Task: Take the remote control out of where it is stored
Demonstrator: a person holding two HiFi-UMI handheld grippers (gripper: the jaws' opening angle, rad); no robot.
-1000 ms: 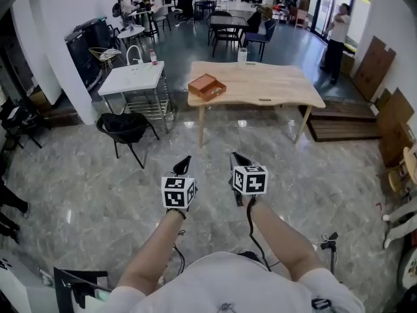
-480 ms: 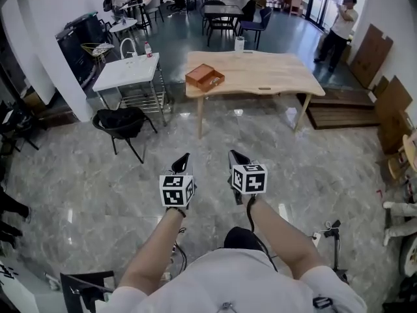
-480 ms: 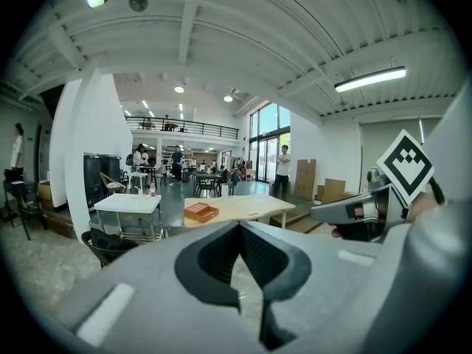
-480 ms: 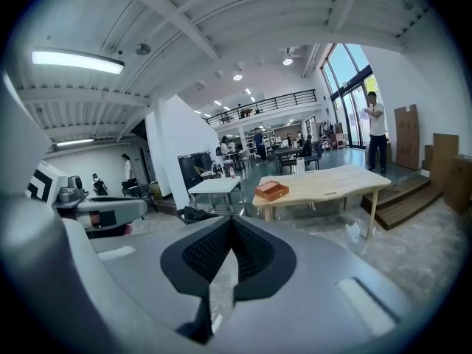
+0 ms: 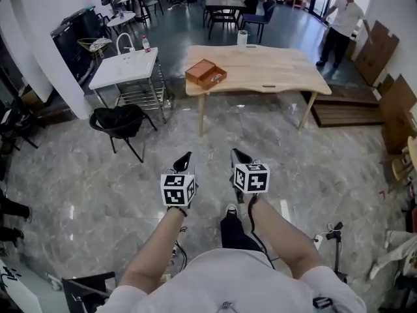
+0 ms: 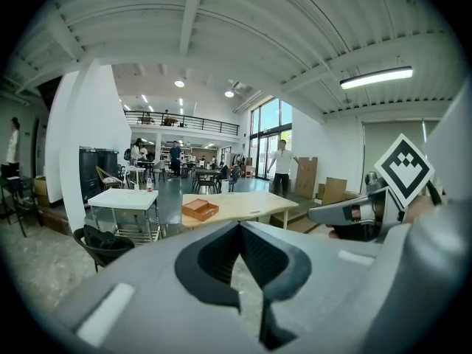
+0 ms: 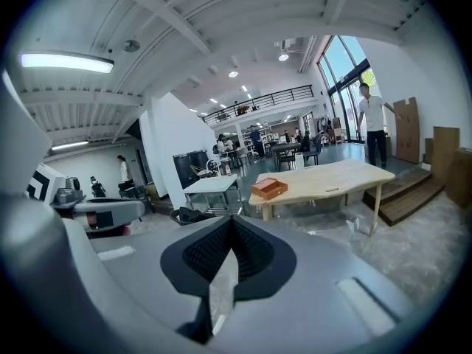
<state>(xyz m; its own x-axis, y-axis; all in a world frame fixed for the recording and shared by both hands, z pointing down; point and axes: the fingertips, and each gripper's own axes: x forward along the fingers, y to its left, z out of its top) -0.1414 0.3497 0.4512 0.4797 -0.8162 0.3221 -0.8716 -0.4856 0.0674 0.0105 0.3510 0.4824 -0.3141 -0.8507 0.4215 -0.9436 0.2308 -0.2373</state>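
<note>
No remote control shows in any view. A brown wooden box (image 5: pixel 206 73) lies on the left part of a light wooden table (image 5: pixel 280 70) several steps ahead; the box (image 6: pixel 200 209) also shows in the left gripper view, and the box (image 7: pixel 268 188) in the right gripper view. My left gripper (image 5: pixel 186 156) and right gripper (image 5: pixel 235 154) are held side by side over the marble floor, well short of the table. Both point towards it. The left gripper (image 6: pixel 240 226) has its jaw tips together with nothing between them, and so does the right gripper (image 7: pixel 231 220).
A white metal table (image 5: pixel 124 69) and a black chair (image 5: pixel 120 121) stand left of the wooden table. A cup (image 5: pixel 242 39) and a small dark item (image 5: pixel 268 85) sit on the wooden table. A person (image 5: pixel 342 21) stands at the back right, by a low wooden platform (image 5: pixel 345 113).
The whole view has shifted forward, so the wooden table and box are a little nearer. Both grippers keep the same pose in front of me, still shut.
</note>
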